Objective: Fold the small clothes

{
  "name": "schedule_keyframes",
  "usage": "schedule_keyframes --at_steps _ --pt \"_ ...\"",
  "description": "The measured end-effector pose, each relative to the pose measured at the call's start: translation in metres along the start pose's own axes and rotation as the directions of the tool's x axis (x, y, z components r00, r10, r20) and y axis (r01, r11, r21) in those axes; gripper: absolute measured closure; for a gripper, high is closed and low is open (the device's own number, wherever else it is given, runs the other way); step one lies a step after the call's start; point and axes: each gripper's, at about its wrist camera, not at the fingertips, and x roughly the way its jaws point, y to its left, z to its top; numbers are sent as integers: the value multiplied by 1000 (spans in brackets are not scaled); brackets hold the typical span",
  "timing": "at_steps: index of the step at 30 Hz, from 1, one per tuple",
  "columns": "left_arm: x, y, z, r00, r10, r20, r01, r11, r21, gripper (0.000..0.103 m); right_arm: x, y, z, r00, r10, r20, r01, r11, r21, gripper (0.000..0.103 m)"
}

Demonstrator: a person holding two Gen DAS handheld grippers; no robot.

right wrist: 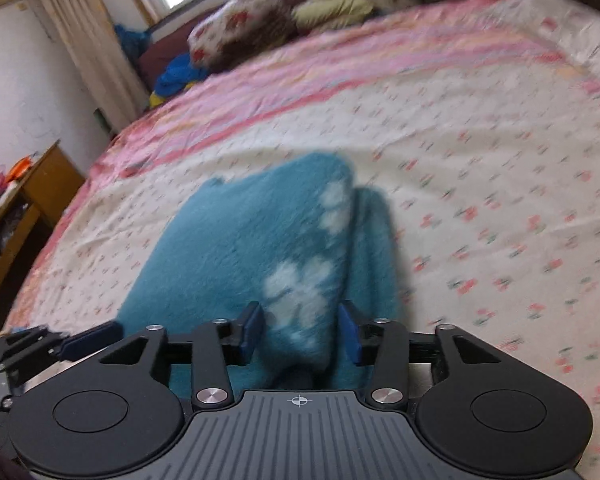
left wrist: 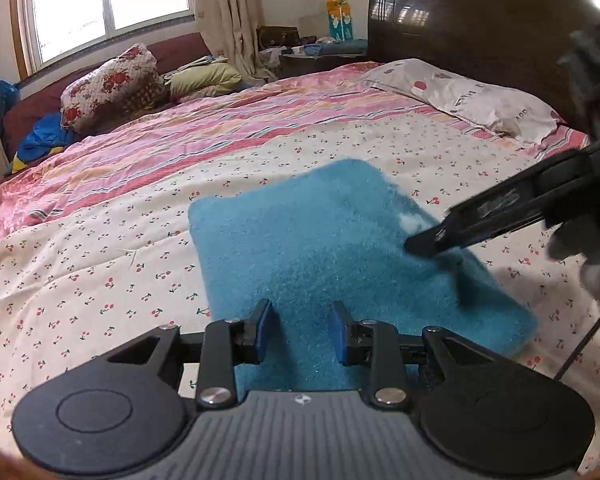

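Note:
A fluffy teal garment (left wrist: 320, 248) with white paw prints lies folded into a rough rectangle on the cherry-print bedsheet (left wrist: 100, 280). My left gripper (left wrist: 300, 326) is open just above its near edge, holding nothing. My right gripper (right wrist: 302, 330) is open over the garment's right side (right wrist: 260, 248), where a fold with white paw prints rises between the fingers. In the left wrist view the right gripper (left wrist: 424, 242) comes in from the right with its tip on the cloth. The left gripper's blue pad (right wrist: 88, 340) shows at the left of the right wrist view.
A pink striped quilt (left wrist: 180, 136) covers the far half of the bed. A printed pillow (left wrist: 472, 96) lies by the dark headboard (left wrist: 480, 20). A floral cushion (left wrist: 108, 84) sits under the window. A wooden shelf (right wrist: 32, 200) stands left of the bed.

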Motion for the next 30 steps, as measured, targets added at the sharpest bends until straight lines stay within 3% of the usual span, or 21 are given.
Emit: schedule_keyframes --at_steps 7,12,16,19,24,27,30 --pt "-14 2 5 999 -22 30 22 1000 -2 67 -18 9 8 998 -18 52 22 997 -78 82" --pt "-26 0 8 995 -27 100 28 1000 -8 64 -39 0 25 993 -42 114 51 995 -80 83" --pt "-3 -7 -7 1000 -18 9 18 999 33 63 -5 -9 4 995 -99 25 101 991 -85 83" --pt "-4 -16 -14 1000 12 10 -13 994 106 62 -4 -2 -7 992 -117 54 123 985 -125 81" --pt "-4 -10 -10 1000 3 -12 -2 998 63 63 -31 6 -2 989 -123 79 131 987 -95 77" --pt "-4 -12 -11 1000 13 -14 -13 998 62 63 -57 31 -11 979 -128 158 154 974 -165 73" --pt "-5 -14 -11 1000 22 -18 -21 998 55 62 -55 42 -25 988 -94 125 120 969 -217 76"
